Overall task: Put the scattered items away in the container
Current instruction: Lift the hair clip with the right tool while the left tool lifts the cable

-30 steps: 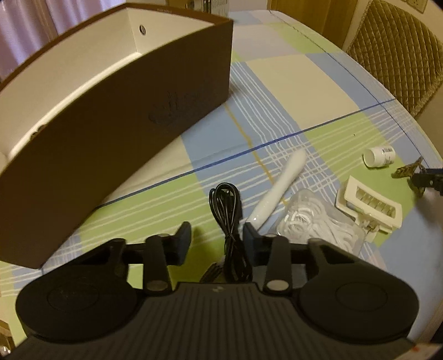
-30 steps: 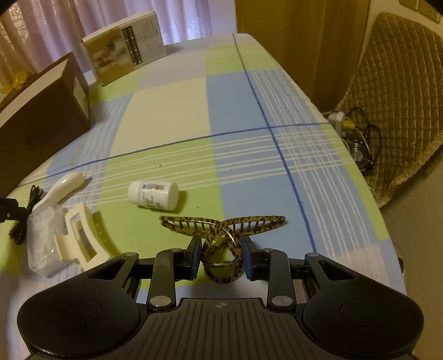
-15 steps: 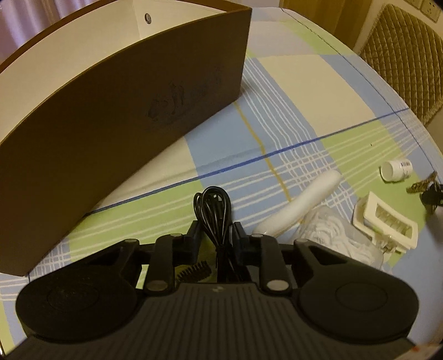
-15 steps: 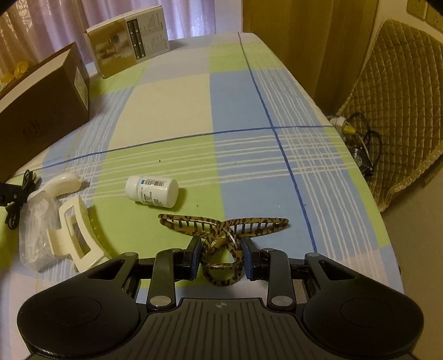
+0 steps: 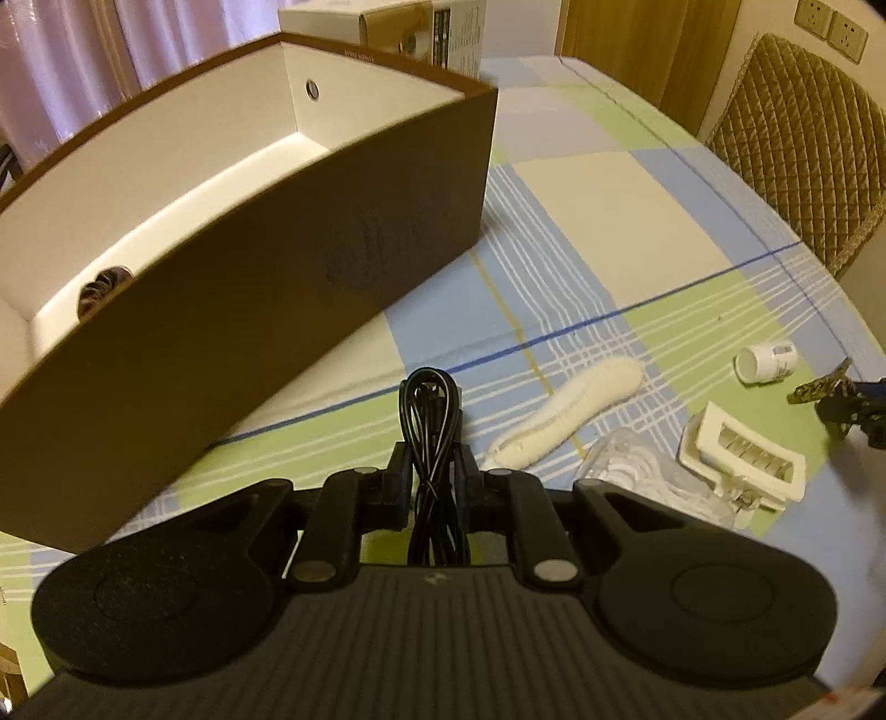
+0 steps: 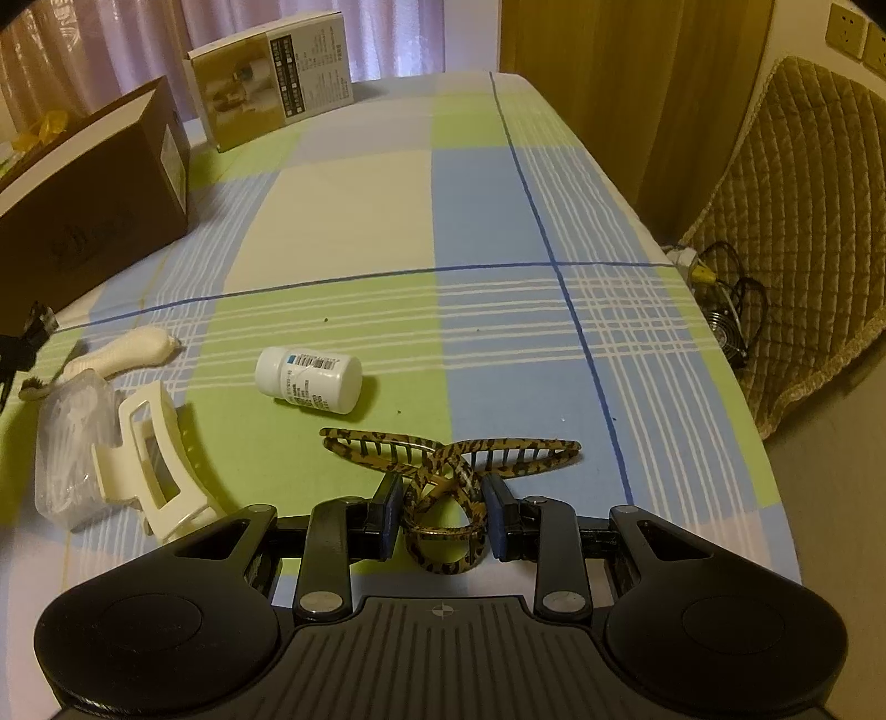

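Both of your grippers now have something in them, and that is the big change. One second ago your left gripper was wide open over the black cable; now its two fingers are pressed tight on the folded cable, and the cable looks lifted off the tablecloth. Your right gripper squeezes the spotted hair clip just as it did a second ago, and the clip looks a little higher above the cloth than before. So two things are picked up and I think they are ready to go to the box. Next out, from the left camera, the white brush handle lies at 2 o'clock from the cable, and the clear bag, the cream hair clip and the white bottle lie at about 3 o'clock. They have not moved and are yet to be tidied. Farther off, the brown box stands at 10 o'clock from your left gripper, and you can see more of its white inside now, with one dark round thing in it. Behind it stands a printed carton at 12 o'clock.
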Demonstrator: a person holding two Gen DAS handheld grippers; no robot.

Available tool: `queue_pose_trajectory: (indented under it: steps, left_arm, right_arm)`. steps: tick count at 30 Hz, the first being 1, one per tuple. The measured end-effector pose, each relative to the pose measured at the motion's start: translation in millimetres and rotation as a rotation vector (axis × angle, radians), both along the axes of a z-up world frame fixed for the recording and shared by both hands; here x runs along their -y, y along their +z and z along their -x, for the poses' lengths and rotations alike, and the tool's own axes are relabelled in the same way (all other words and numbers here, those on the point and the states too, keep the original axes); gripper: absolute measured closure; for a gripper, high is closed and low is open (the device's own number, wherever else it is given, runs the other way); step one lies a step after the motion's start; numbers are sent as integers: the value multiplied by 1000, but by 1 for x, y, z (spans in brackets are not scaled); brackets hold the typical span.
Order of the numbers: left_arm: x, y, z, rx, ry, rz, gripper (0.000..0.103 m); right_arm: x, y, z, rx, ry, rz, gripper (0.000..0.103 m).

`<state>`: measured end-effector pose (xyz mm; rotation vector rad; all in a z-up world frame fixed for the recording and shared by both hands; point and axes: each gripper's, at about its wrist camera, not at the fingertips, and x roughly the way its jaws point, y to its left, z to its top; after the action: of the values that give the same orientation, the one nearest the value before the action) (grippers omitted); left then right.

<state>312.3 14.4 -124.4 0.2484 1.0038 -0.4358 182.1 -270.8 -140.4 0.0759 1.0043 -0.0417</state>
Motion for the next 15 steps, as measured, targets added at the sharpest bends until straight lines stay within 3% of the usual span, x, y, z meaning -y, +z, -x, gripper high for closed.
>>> queue_pose_trajectory:
  steps: [15]
  left_arm:
    - [-14,22,23,31,51,8,91]
  right_arm:
    - [-1,0,3,0,38,4,75]
